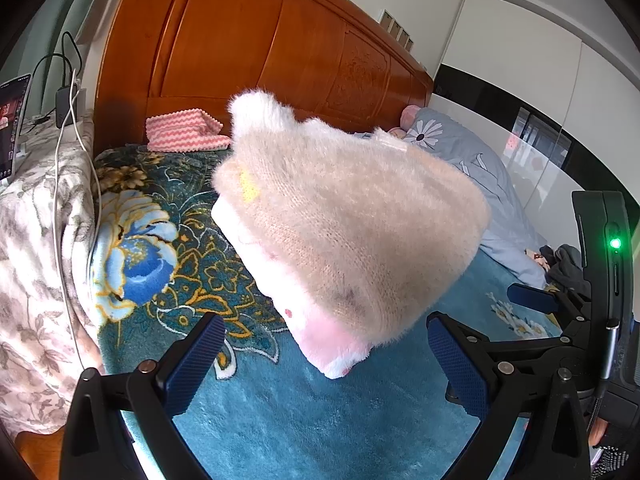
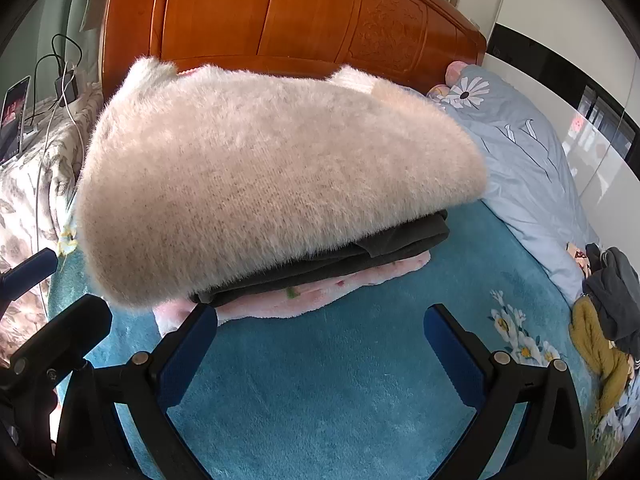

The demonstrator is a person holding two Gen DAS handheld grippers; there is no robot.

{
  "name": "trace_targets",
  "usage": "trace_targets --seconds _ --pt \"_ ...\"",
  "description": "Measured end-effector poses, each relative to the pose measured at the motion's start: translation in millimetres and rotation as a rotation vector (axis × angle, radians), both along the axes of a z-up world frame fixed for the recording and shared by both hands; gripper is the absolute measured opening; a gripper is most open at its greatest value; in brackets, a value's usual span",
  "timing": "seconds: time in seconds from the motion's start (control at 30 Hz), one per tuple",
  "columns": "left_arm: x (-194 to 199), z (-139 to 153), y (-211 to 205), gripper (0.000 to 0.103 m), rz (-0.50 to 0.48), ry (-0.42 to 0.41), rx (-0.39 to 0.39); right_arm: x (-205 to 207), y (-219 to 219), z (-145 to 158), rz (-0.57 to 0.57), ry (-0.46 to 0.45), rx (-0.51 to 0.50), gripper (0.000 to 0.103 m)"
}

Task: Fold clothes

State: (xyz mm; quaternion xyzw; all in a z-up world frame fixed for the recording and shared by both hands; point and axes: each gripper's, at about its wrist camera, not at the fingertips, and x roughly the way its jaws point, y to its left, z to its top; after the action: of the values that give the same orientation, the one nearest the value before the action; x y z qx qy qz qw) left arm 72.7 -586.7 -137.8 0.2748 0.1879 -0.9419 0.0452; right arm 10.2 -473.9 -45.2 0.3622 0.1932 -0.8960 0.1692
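A folded fuzzy beige sweater (image 1: 352,224) (image 2: 256,176) lies on top of a stack on the teal floral blanket (image 1: 280,420) (image 2: 328,380). Under it the right wrist view shows a folded dark garment (image 2: 392,240) and a pink fleece piece (image 2: 320,292), whose pink edge (image 1: 336,344) also shows in the left wrist view. My left gripper (image 1: 328,364) is open just in front of the stack, holding nothing. My right gripper (image 2: 322,354) is open too, its left pad (image 2: 188,352) close to the pink edge. The right gripper's blue finger (image 1: 532,298) shows at the right of the left wrist view.
A wooden headboard (image 1: 256,40) stands behind the stack. A pink zigzag cloth (image 1: 184,130) lies by it. A grey-blue daisy quilt (image 2: 520,152) fills the right. Unfolded dark and mustard clothes (image 2: 604,320) lie at the far right. A phone (image 1: 14,120) and cables (image 1: 68,92) sit at the left.
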Motion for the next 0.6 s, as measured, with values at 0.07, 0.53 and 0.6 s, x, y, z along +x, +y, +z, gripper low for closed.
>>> trace_targets --seconds 0.07,0.53,0.6 --pt "-0.6 0.0 0.2 0.103 -0.001 -0.001 -0.001 -0.3 0.3 -0.2 -0.001 -0.001 0.0 0.103" --pt "-3.0 -0.9 2.2 0.103 -0.006 -0.012 -0.014 -0.3 2.1 -2.6 -0.007 -0.009 -0.003 0.103" --pt "-3.4 -0.6 2.4 0.103 -0.006 -0.011 -0.016 -0.7 2.6 -2.6 -0.008 -0.01 -0.005 0.103"
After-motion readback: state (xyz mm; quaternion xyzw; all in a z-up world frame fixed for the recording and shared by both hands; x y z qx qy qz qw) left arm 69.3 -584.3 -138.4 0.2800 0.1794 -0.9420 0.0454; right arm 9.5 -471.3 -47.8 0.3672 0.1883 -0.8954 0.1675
